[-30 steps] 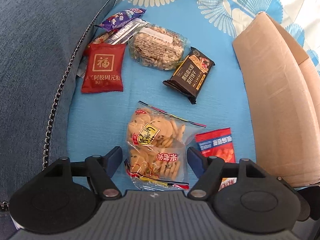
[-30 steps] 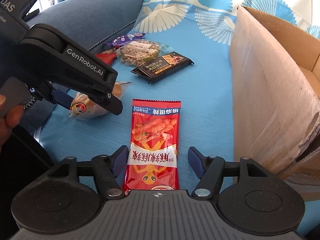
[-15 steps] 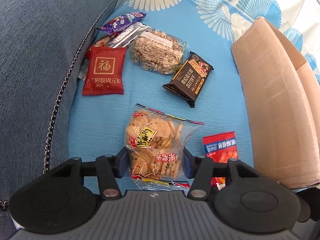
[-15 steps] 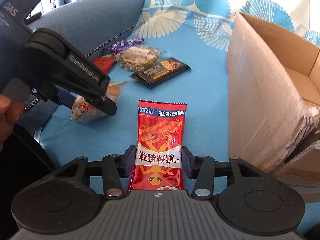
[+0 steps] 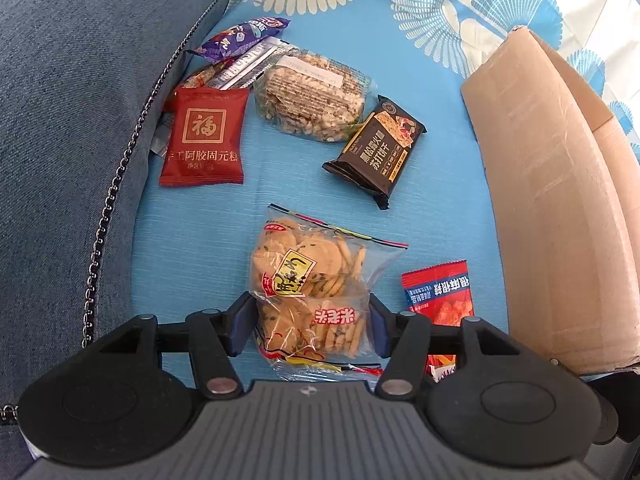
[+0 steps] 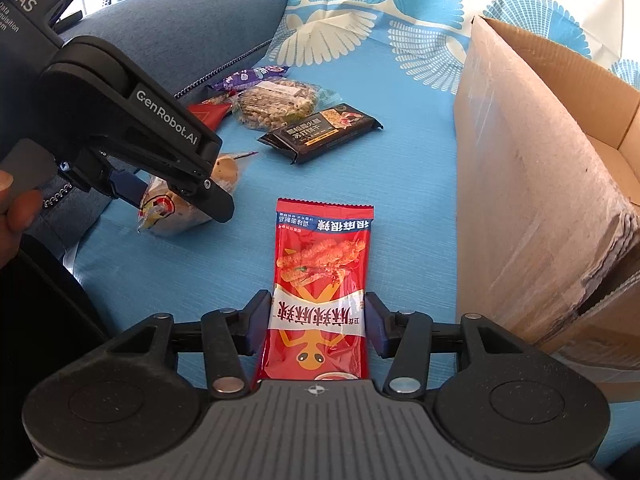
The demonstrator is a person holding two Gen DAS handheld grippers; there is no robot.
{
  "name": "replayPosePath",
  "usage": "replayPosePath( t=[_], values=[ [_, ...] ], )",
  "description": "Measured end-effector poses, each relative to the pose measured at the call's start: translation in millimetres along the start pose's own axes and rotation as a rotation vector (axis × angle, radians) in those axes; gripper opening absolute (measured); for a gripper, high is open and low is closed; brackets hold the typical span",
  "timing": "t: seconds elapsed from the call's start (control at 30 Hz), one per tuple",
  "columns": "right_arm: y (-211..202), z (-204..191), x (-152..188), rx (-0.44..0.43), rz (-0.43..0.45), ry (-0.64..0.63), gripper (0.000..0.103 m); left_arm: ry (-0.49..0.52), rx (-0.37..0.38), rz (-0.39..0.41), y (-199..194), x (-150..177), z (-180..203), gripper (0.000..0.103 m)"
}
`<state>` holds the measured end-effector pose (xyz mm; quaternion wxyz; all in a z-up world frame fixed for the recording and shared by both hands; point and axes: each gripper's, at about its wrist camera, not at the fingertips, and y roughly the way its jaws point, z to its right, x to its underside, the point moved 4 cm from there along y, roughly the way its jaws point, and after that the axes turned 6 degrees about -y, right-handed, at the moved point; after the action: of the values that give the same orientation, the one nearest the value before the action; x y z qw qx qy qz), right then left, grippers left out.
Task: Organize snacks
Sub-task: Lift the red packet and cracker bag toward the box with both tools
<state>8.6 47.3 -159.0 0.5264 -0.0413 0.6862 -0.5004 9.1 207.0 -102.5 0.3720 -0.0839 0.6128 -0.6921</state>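
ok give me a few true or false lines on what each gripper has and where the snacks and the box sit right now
1. The left gripper has the clear bag of crackers between its fingers. True; its jaws are opening slightly.
2. The right gripper is on the dark biscuit pack. False: its fingers flank the red spicy snack packet, and its jaws are opening slightly.
3. The cardboard box is closed. False: its top is open.
4. The red pouch with a gold square lies on the blue cloth by the denim cushion. True.
5. The dark biscuit pack is inside the box. False: it lies on the cloth, outside it.
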Motion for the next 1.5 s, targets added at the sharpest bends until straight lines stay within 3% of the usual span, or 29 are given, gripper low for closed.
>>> replayPosePath(
  t=[0.6,1.0,1.5],
  values=[
    [-1.7,-3.1,0.7,0.02,0.015,-0.015,0.05,0.019,-0.008,0.016,-1.2,-0.2,3.1,0.058],
    [-25.9,-2.1,-4.8,0.046,0.103,-0.02,0.048,0.017,0.037,0.08,-15.6,1.9,4.1,0.057],
    [-102.1,-12.9,-13.4,0.052,0.316,-0.085,0.048,0.006,0.168,0.305,-57.8,8.0,3.6,0.057]
  ],
)
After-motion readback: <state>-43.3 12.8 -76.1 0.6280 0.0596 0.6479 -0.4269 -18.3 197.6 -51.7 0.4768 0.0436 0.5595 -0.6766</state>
